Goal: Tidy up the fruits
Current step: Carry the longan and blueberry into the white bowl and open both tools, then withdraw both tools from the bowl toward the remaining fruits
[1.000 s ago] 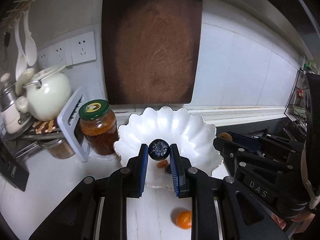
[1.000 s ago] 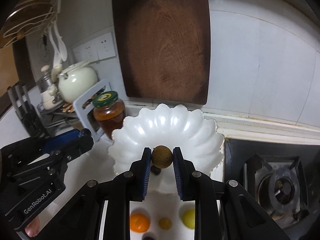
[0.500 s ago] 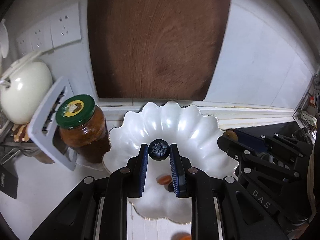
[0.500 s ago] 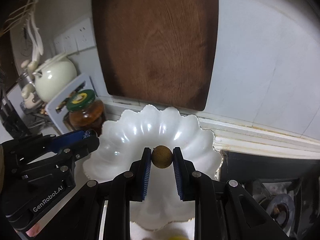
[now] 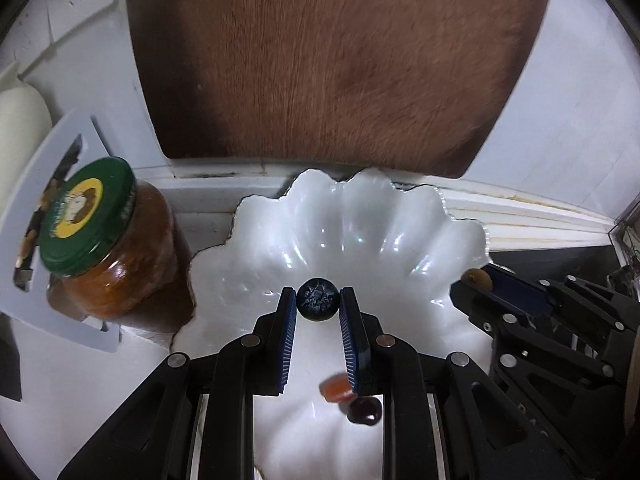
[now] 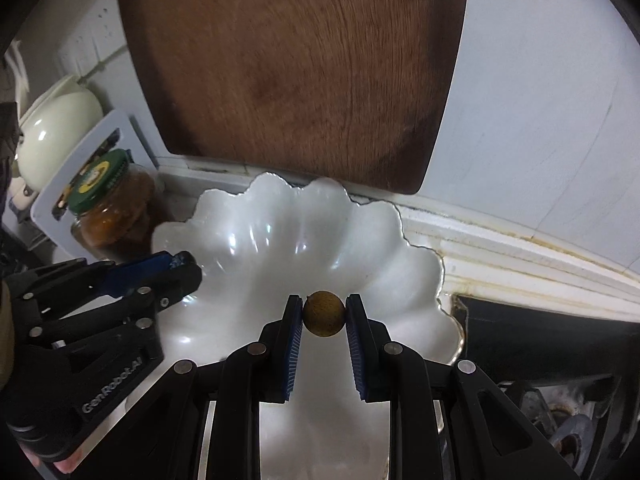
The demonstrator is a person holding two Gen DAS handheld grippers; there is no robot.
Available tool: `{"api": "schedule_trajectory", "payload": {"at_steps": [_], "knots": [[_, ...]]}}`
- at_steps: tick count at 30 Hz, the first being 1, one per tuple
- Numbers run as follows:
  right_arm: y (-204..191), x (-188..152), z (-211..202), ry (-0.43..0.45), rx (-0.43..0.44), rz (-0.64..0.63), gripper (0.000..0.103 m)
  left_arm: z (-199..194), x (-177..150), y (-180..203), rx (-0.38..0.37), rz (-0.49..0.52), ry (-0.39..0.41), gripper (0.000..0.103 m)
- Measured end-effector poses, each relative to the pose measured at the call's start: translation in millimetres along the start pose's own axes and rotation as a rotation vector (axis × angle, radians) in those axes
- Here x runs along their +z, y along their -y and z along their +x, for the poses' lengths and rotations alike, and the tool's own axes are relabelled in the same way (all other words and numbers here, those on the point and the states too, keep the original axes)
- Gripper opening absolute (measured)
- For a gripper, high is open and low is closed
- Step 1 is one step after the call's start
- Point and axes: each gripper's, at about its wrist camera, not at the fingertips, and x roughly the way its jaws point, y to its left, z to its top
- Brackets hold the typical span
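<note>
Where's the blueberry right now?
Left wrist view, centre: the blueberry is clamped between the left gripper pads, over the white scalloped bowl, right of the green-lidded jar.

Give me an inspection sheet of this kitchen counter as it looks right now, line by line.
Surface: white counter, partly seen.
Job's things: scalloped white bowl holding an orange-brown fruit and a dark fruit.
Clutter: green-lidded jar left of the bowl; cream teapot; grey rack.
Grippers: left gripper shut on a blueberry; right gripper shut on a brown round fruit; both over the bowl.
Cables: nothing seen.
Surroundings: wooden cutting board against white wall; stove burner on the right.
</note>
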Motion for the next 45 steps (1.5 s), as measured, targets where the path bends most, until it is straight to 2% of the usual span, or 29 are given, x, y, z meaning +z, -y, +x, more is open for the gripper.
{"api": "schedule_trajectory", "payload": {"at_steps": [4, 6, 7, 8, 15, 19, 31, 42, 45], "knots": [[2.5, 3.5, 8.0, -0.024, 0.006, 0.02, 0.025, 9.9, 2.4, -0.5, 0.008, 0.002, -0.023, 0.023], [4.7, 4.1, 10.3, -0.032, 0.014, 0.026, 0.025, 11.5, 3.2, -1.1, 0.003, -0.005, -0.038, 0.031], [5.5, 4.1, 11.0, -0.037, 0.013, 0.029, 0.026, 11.5, 3.8, -1.0, 0.007, -0.006, -0.038, 0.039], [6.6, 3.8, 11.6, -0.04, 0.008, 0.034, 0.027, 11.0, 4.0, -0.9, 0.009, -0.006, -0.037, 0.04], [10.2, -3.3, 0.8, -0.024, 0.004, 0.038, 0.027, -9.1, -0.9, 1.2, 0.052, 0.01, -0.018, 0.042], [10.4, -11.8, -16.6, 0.011, 0.01, 0.033, 0.027, -30.8, -9.4, 7.4, 0.069, 0.032, 0.024, 0.042], [2.4, -52.0, -93.7, 0.181, 0.017, 0.01, 0.027, -115.4, -59.0, 25.1, 0.113, 0.098, 0.248, 0.045], [-4.4, -100.9, -161.8, 0.322, -0.003, -0.011, 0.028, -169.1, -116.8, 37.2, 0.101, 0.117, 0.36, 0.045], [-6.2, -115.4, -176.9, 0.353, -0.007, -0.018, 0.035, -182.7, -131.8, 37.4, 0.078, 0.098, 0.38, 0.045]]}}
